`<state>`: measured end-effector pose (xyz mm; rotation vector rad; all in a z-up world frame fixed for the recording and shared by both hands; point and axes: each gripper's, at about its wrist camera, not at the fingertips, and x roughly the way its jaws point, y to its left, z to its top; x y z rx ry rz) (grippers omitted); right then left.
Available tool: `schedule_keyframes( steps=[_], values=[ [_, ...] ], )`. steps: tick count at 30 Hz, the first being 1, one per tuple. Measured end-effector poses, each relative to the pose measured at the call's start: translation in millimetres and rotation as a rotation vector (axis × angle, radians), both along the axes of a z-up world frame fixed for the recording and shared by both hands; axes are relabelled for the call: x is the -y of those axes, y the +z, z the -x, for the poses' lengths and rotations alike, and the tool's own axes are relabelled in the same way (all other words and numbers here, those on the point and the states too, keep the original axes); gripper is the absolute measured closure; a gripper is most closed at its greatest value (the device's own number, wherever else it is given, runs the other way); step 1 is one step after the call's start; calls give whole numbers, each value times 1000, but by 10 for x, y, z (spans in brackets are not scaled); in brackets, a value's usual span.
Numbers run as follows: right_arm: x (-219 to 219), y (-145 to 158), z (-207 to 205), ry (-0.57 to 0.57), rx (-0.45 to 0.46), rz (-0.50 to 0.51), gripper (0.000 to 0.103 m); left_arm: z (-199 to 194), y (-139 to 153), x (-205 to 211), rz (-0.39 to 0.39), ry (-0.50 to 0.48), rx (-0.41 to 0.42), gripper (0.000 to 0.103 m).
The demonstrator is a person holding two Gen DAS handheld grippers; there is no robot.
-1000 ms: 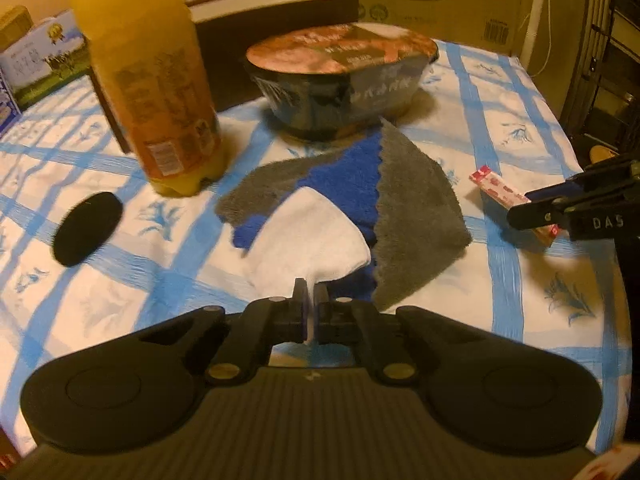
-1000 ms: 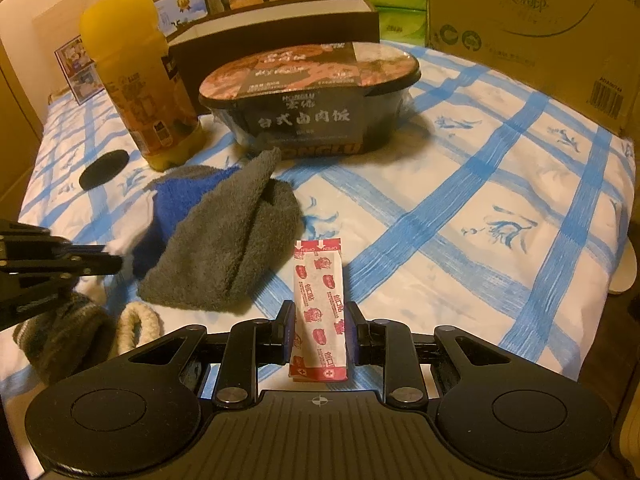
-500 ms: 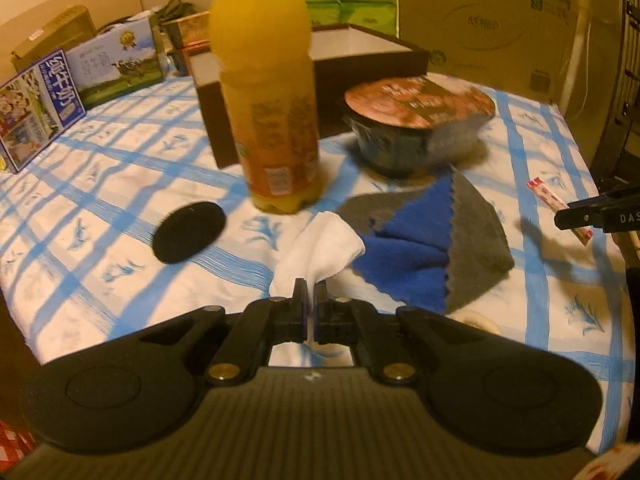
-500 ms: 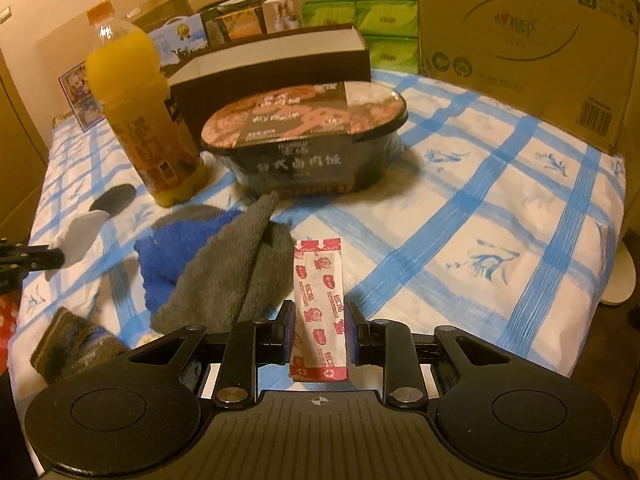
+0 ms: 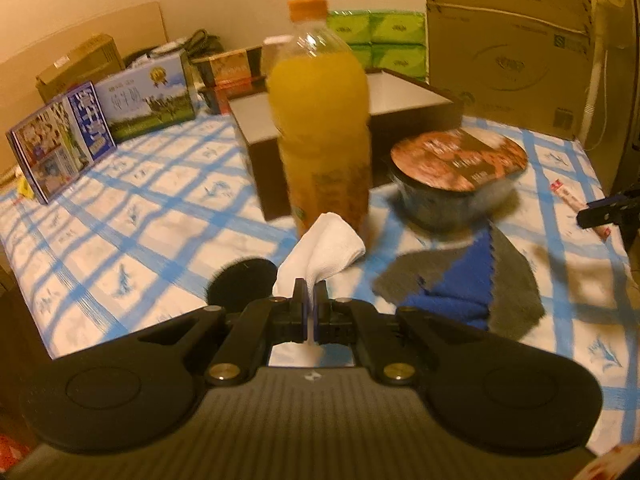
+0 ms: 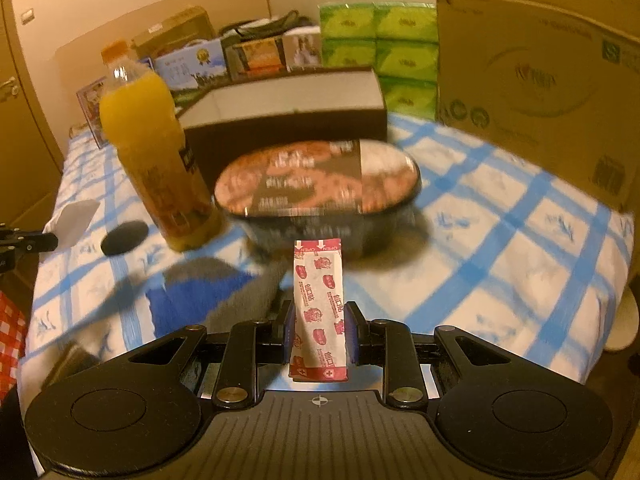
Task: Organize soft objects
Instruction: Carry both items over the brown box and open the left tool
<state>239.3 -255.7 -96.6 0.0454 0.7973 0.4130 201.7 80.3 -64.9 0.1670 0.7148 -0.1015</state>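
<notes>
My left gripper [image 5: 310,292] is shut on a small white cloth [image 5: 324,250], which hangs lifted above the checked tablecloth in front of the orange juice bottle [image 5: 320,128]. My right gripper [image 6: 318,320] is shut on a red-and-white bandage packet [image 6: 319,304] that stands upright between its pads. A grey towel with a blue cloth folded in it [image 5: 468,284] lies flat on the table, right of the white cloth. In the right wrist view the same towel [image 6: 208,292] lies blurred below the food bowl, and the white cloth [image 6: 76,220] shows at far left.
A sealed food bowl [image 5: 456,176] stands behind the towel. An open dark box [image 5: 360,136] sits behind the bottle. A black round pad [image 5: 242,284] lies left of the cloth. Cartons [image 5: 100,120], green tissue packs [image 6: 376,52] and a big cardboard box [image 5: 508,48] line the back.
My left gripper has risen and pulled back to the left, lifting the white cloth off the grey and blue towel. The right gripper has risen with the packet.
</notes>
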Motion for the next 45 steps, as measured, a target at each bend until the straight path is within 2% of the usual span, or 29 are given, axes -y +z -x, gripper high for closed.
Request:
schedule_keyframes(
  steps=[8, 14, 22, 33, 39, 45],
  values=[
    [-132, 336, -469, 59, 62, -54, 77, -365, 239, -359, -13, 15, 83, 101],
    [-275, 513, -916, 96, 95, -97, 77, -747, 376, -534, -44, -15, 152, 101],
    [-543, 607, -1550, 134, 142, -91, 77, -1342, 478, -717, -15, -77, 223, 101],
    [-740, 522, -2416, 133, 125, -69, 77, -2366, 475, -722, 12, -187, 236, 101],
    [-783, 441, -2803, 112, 120, -37, 77, -2902, 392, -565, 6, -223, 203, 101],
    [-796, 378, -3097, 99, 117, -21, 77, -3239, 286, -403, -7, -254, 169, 101]
  ],
)
